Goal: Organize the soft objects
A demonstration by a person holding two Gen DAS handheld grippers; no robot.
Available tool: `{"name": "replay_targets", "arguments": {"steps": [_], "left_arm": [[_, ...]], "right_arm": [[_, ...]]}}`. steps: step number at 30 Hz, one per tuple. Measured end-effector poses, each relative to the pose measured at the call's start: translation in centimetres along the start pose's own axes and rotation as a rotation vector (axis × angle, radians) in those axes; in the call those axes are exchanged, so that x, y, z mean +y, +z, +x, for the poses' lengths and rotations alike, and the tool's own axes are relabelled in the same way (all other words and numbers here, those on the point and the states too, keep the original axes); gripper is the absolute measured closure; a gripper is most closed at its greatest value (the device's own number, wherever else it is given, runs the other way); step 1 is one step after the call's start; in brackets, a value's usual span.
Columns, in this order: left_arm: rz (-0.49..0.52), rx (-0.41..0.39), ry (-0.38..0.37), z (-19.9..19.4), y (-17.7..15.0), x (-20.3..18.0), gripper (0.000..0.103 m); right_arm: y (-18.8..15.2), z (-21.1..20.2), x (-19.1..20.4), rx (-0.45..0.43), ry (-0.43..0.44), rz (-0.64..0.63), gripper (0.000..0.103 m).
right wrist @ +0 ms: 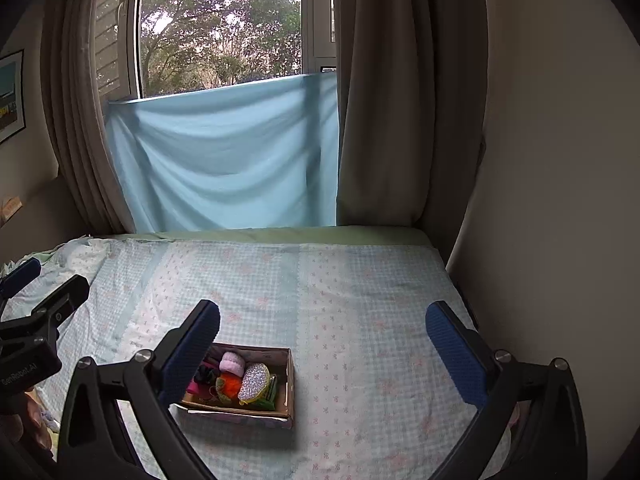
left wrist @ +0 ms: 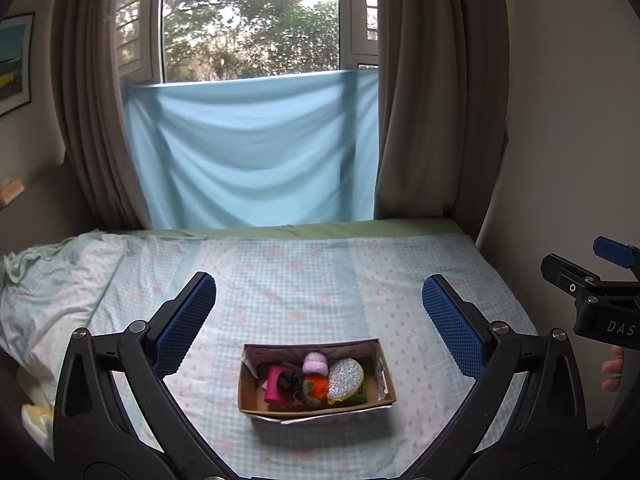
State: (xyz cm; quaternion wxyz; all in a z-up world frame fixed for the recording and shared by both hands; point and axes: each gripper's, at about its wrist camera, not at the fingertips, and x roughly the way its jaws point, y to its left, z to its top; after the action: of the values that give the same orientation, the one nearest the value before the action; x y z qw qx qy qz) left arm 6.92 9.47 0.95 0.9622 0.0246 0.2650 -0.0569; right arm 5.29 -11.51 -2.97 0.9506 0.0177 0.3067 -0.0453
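A cardboard box (left wrist: 384,364) sits on the bed and holds several soft things: a pink fabric piece (left wrist: 274,388), a black scrunchie (left wrist: 290,381), a lilac fluffy ball (left wrist: 315,362), an orange fluffy piece (left wrist: 316,385) and a silver glitter pouch (left wrist: 345,378). The box also shows in the right wrist view (right wrist: 289,380). My left gripper (left wrist: 320,312) is open and empty, held above and behind the box. My right gripper (right wrist: 322,340) is open and empty, with the box by its left finger (right wrist: 192,350).
The bed (left wrist: 304,272) has a pale checked sheet. A rumpled pillow or blanket (left wrist: 44,292) lies at the left. Walls close the right side. Curtains and a blue cloth (left wrist: 252,152) hang behind the bed under the window.
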Motion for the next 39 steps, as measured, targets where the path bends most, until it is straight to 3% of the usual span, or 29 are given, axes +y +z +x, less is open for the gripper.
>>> {"name": "replay_targets", "arguments": {"steps": [39], "left_arm": [[-0.037, -0.006, -0.024, -0.1, -0.9, -0.4, 0.0]], "right_arm": [[0.0, -0.7, -1.4, -0.019, 0.003, 0.015, 0.0]]}}
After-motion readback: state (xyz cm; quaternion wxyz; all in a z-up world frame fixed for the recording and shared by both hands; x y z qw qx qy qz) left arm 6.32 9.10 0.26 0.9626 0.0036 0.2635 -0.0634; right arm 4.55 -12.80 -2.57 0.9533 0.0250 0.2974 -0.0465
